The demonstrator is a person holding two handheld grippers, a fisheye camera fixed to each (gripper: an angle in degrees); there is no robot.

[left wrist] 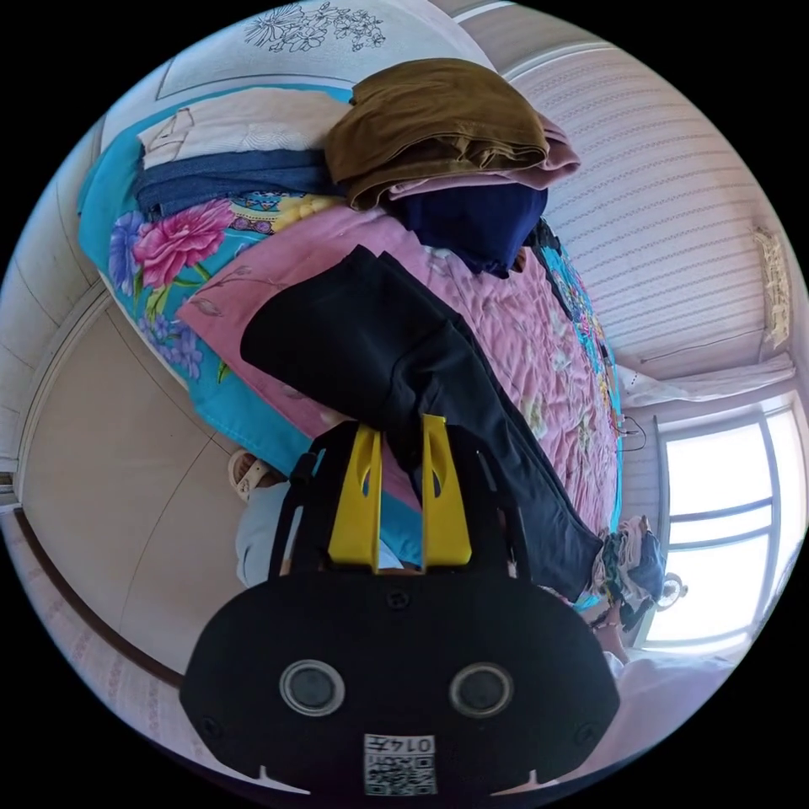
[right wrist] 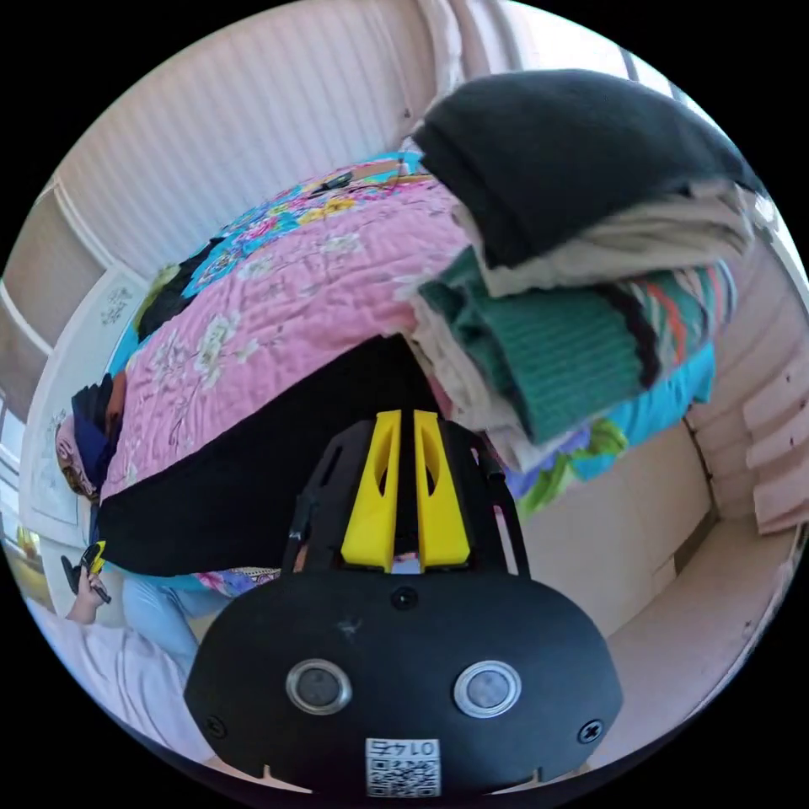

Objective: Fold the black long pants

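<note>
- The black long pants [left wrist: 396,354] are seen in the left gripper view lying lengthwise on a pink quilted bedspread [left wrist: 514,337], partly folded, with one end near the bed's edge and the other stretching toward the window [left wrist: 725,522].
- The left gripper [left wrist: 399,430] is seen with its yellow jaws a little apart and a fold of the black fabric pinched between them; it is clamped on the pants.
- In the right gripper view, the same pants [right wrist: 253,472] are seen as a dark band along the edge of the bedspread [right wrist: 278,312].
- The right gripper [right wrist: 406,421] is seen with its jaws almost together and black cloth in the narrow slit between them; it is closed on the pants.
- A stack of folded clothes [left wrist: 438,135], topped by a brown garment, is placed at the far end of the bed, with a folded denim and cream pile [left wrist: 227,160] beside it.
- Another pile [right wrist: 581,253], with a dark top layer over teal knitwear, is stacked just beside the right gripper.
- A sandalled foot [left wrist: 249,474] is seen on the floor [left wrist: 109,472] by the bed.
</note>
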